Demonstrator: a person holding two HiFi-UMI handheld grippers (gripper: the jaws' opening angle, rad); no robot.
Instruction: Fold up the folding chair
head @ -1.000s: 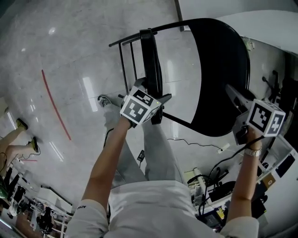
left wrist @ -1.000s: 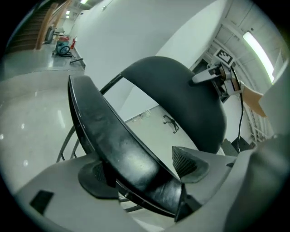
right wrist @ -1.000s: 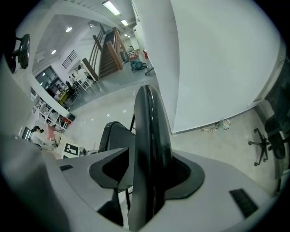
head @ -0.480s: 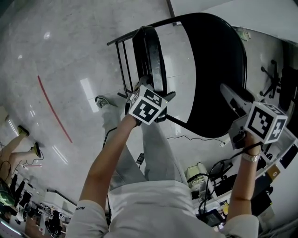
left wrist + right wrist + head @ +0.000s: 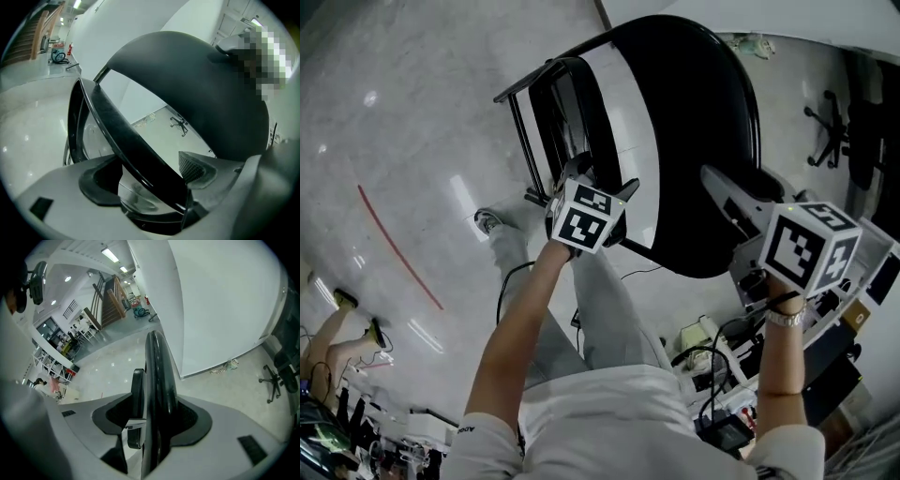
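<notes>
Floor: pale grey polished stone, glossy, dotted with lamp glare. Carries the black folding chair, metal frame toward the top-left of the head view. Thin red line running diagonally at left, well apart from the chair. 1 shoe planted near the chair frame. Black cable looping just beside that shoe; thinner cable trailing below the seat. Black office chair base at right. Pale tangled bundle at the foot of the white partition. Heap of boxes and wiring at lower right. 2 shoes of another person at the far left edge.
</notes>
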